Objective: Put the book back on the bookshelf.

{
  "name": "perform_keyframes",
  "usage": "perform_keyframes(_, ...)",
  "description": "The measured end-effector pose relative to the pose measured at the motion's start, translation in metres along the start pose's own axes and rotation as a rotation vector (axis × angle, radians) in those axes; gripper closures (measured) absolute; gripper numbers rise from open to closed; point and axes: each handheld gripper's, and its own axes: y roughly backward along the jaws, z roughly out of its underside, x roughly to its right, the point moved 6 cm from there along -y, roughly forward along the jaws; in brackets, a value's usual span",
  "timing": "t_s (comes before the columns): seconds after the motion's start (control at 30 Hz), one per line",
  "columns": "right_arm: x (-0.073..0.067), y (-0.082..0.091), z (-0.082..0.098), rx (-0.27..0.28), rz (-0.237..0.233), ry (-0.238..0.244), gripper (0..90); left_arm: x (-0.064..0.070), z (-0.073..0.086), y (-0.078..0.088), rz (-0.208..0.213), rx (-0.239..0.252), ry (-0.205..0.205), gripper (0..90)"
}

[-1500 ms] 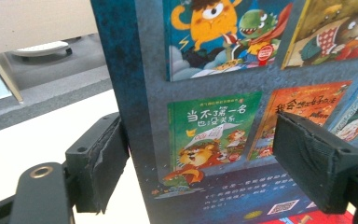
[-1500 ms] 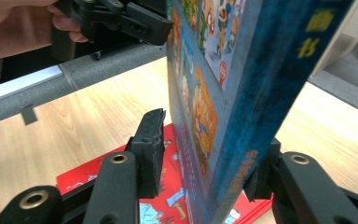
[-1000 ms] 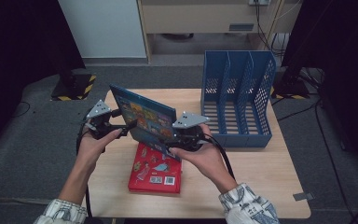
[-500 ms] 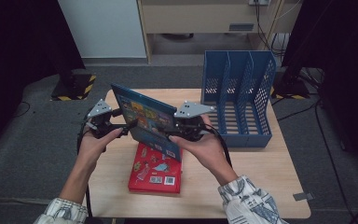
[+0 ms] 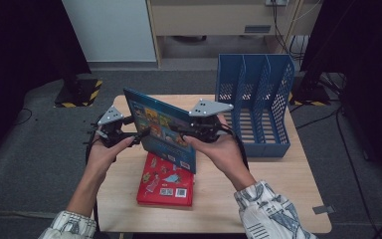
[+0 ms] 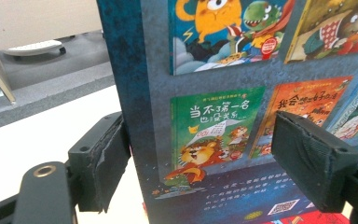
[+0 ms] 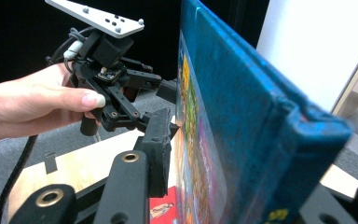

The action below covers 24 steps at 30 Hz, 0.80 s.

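Observation:
A thick blue picture book (image 5: 161, 129) stands upright on edge above the table, cover toward the person. My left gripper (image 5: 138, 135) is shut on its left edge. In the left gripper view the book (image 6: 214, 116) runs slantwise between the two pads, one behind it and one on the cover. My right gripper (image 5: 186, 132) is at the book's right side and its jaws have just been closing. In the right gripper view one pad (image 7: 161, 140) lies against the cover of the book (image 7: 242, 116), and the other jaw sits behind its thick edge.
A red book (image 5: 166, 179) lies flat on the wooden table (image 5: 258, 184) under the raised one. A blue file rack (image 5: 256, 99) with upright slots stands at the back right. Dark floor surrounds the table. The left gripper (image 7: 161, 93) and its hand show beyond the book.
My right gripper has risen from low beside the book's right part to its upper right part. The book and the left hand have kept still.

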Motion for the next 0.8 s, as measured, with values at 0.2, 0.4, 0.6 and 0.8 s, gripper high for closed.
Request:
perform_keyframes(0.2,0.005,0.0,-0.003,0.015,-0.014,-0.023,70.2,0.004,-0.001,-0.003,0.006,-0.001,-0.008,19.2)
perform_keyframes(0.4,0.008,-0.002,-0.003,0.021,-0.025,-0.042,73.6,0.005,-0.001,-0.004,0.005,0.0,-0.013,19.2)
perform_keyframes(0.6,0.007,-0.008,-0.003,0.02,-0.031,-0.045,73.5,0.007,-0.001,-0.004,0.012,-0.002,-0.014,19.4)
perform_keyframes(0.8,0.007,-0.01,-0.003,0.029,-0.035,-0.057,76.1,0.007,0.0,-0.003,0.011,-0.003,-0.013,19.6)
